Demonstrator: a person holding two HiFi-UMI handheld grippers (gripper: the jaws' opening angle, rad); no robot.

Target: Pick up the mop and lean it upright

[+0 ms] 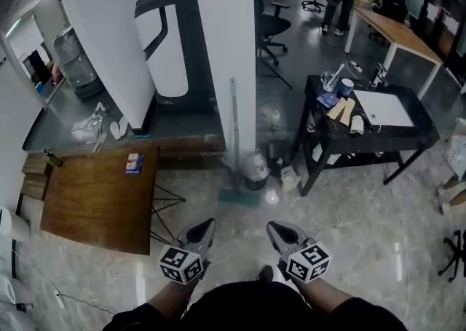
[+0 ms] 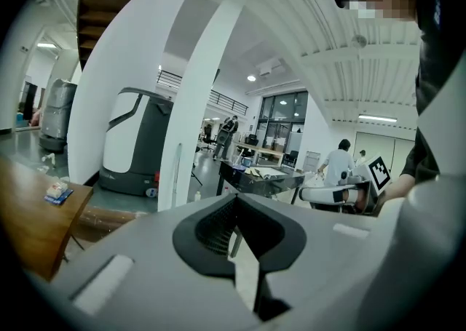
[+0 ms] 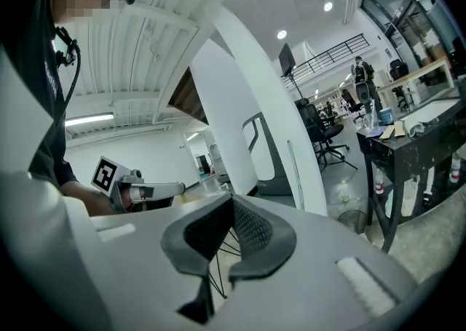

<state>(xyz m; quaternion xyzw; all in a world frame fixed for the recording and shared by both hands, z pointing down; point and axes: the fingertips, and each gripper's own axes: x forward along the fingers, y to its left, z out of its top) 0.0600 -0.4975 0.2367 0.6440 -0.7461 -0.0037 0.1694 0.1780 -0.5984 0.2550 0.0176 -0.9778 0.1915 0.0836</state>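
The mop stands upright against the white pillar (image 1: 222, 46). Its pale handle (image 1: 234, 122) rises along the pillar and its teal head (image 1: 239, 196) rests on the floor. The same handle (image 2: 179, 173) appears in the left gripper view, and the handle (image 3: 293, 173) shows in the right gripper view. Both grippers hang low, close to the person's body and well short of the mop. My left gripper (image 1: 206, 229) (image 2: 234, 202) is shut with nothing between its jaws. My right gripper (image 1: 275, 231) (image 3: 233, 202) is shut and empty too.
A wooden table (image 1: 95, 198) stands at the left, and a black table (image 1: 429, 133) with clutter at the right. Beside the mop head sit a wire waste basket (image 1: 255, 169) and a bottle (image 1: 274, 122). A floor-cleaning machine (image 1: 171, 38) is behind the pillar. People stand far back.
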